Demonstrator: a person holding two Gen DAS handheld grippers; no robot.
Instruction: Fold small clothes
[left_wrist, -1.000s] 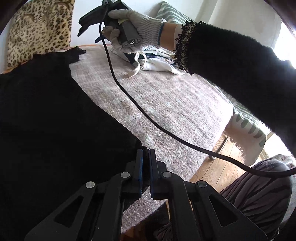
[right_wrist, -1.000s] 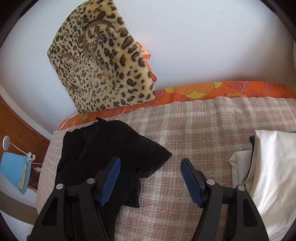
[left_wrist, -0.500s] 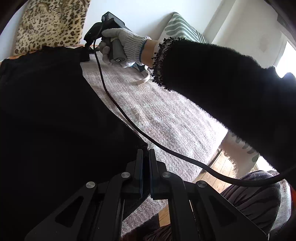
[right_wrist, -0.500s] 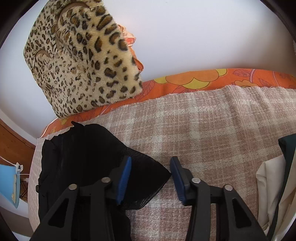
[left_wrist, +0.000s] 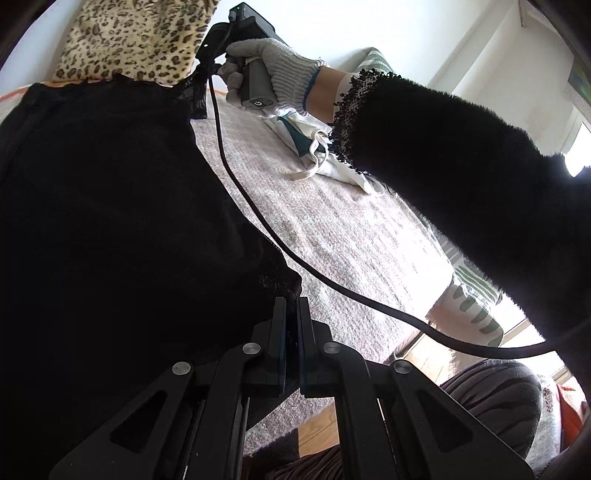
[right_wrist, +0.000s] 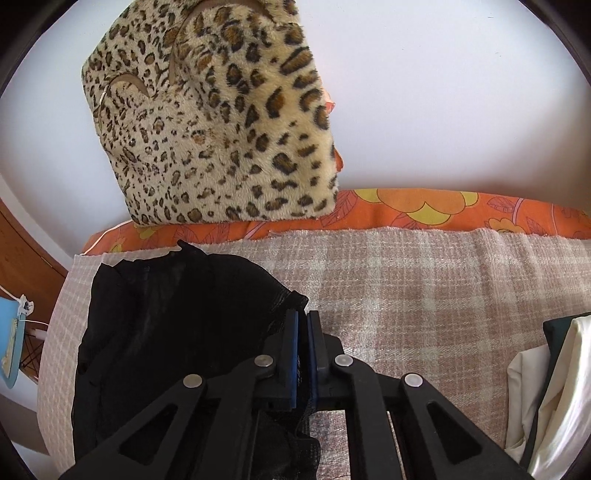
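Left tool: jaws pressed together, pinching a corner of the black garment at the near edge of the bed. Fabric is visible in the slit between the pads.

Right tool: jaws have just been closing and now pinch a sheer sleeve edge of the same black garment; the mesh shows between the blue pads. From the left wrist view, the gloved right hand grips the right tool's handle toward the far edge of the bed, with a black cable trailing from it across the blanket.

Garment position: spread over the left part of the plaid blanket that covers the bed, its top edge near the far edge, just in front of the leopard-print cushion. The cushion leans against the white wall on an orange floral sheet.

Other cloth: a pile of cream and dark green clothes lies toward the right edge of the bed, apart from the black garment. The fuzzy black sleeve of the right arm crosses above it in the left wrist view.
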